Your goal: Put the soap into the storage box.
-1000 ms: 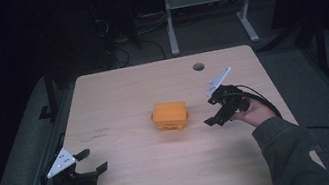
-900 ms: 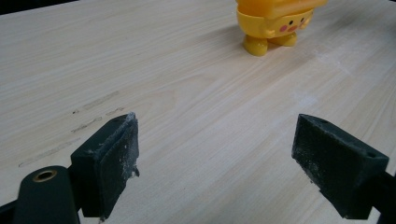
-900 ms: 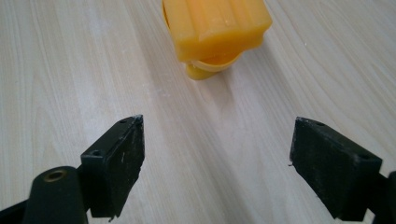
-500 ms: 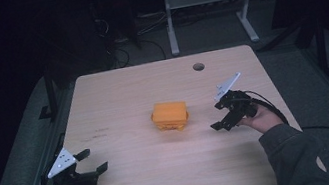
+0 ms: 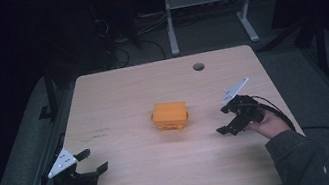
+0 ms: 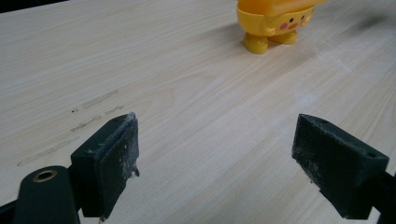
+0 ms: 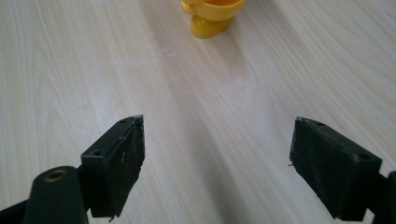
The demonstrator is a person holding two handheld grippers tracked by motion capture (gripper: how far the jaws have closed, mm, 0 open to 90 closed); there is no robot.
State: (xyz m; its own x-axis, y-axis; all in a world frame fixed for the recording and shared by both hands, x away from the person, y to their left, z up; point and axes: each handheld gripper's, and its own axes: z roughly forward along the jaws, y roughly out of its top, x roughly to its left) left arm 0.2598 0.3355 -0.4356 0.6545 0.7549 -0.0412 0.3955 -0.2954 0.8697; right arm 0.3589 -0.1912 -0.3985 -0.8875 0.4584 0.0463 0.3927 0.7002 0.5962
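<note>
My right tool [image 5: 228, 121], right of centre in the high view, gapes wide with nothing between its jaws. My left tool [image 5: 91, 163], lower left, is just as wide and bare. The orange toy [image 5: 170, 115] stands at mid-frame on the bench [image 5: 116, 90], well apart from both. Nothing is gripped yet; the whole reach and grasp remain, I judge.

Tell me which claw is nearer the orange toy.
The right claw: it sits just right of the orange toy; the left claw waits by the table's near-left corner.
</note>
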